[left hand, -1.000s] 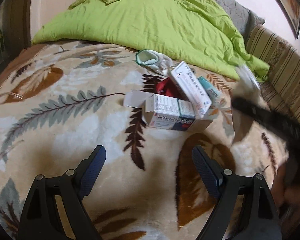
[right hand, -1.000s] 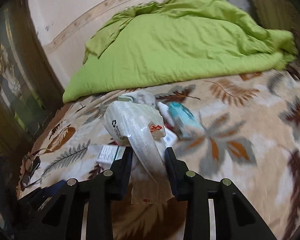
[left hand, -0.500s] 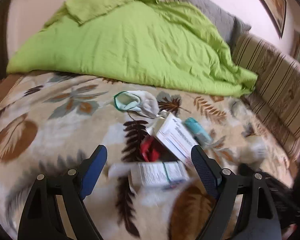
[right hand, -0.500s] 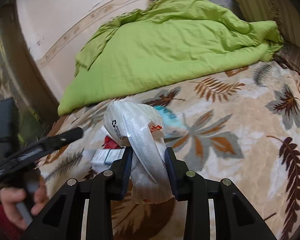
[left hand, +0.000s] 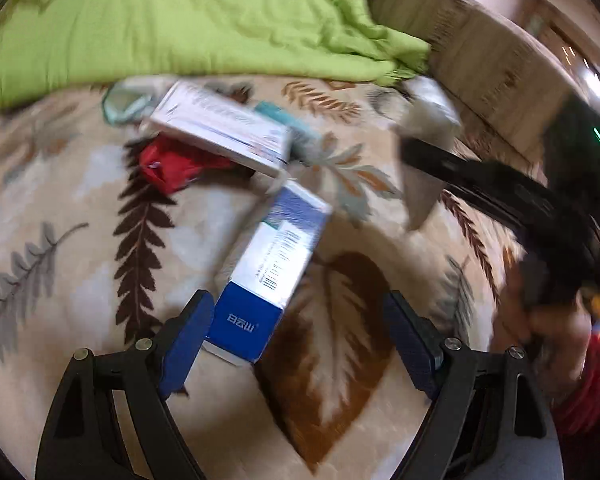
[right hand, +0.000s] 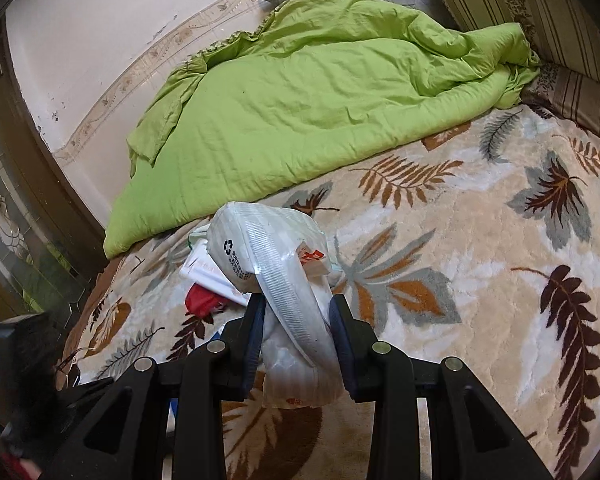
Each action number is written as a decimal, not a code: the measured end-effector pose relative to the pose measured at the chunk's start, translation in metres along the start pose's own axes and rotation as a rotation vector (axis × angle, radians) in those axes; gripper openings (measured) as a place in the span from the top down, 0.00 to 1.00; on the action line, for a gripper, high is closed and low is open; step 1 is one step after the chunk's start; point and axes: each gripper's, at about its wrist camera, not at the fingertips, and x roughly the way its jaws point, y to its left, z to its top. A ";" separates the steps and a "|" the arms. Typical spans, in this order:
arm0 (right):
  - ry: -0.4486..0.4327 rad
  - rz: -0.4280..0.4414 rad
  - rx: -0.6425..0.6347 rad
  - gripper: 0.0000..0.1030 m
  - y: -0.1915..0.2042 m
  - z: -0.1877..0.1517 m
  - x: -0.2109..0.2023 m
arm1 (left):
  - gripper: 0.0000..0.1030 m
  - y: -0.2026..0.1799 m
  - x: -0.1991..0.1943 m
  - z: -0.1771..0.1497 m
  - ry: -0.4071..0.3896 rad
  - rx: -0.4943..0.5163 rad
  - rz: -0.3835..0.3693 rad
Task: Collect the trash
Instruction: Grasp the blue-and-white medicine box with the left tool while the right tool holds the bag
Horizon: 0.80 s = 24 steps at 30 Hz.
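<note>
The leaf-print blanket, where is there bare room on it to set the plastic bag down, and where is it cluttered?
Free: the wide stretch of leaf-print blanket right of the plastic bag, bordered by the green quilt behind and the striped cushions at the far right. Crowded: left of the bag, where the white-and-blue box, another white box and a red item lie together.

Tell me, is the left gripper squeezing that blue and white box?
No: the left gripper is wide open, and the box lies on the blanket beside just one finger.

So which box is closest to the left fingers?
The blue-ended box, lying right beside one of the left fingers. The other white box lies farther off, over the red wrapper.
</note>
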 end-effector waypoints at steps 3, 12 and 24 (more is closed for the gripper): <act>-0.007 -0.010 0.000 0.65 -0.001 0.000 -0.002 | 0.17 -0.011 -0.007 0.003 -0.022 0.036 0.091; -0.010 -0.030 -0.006 0.65 -0.002 0.001 -0.002 | 0.17 -0.004 0.034 0.033 0.080 0.035 0.310; 0.001 -0.014 -0.012 0.65 0.000 0.002 0.001 | 0.14 0.016 0.067 0.026 0.151 0.009 0.346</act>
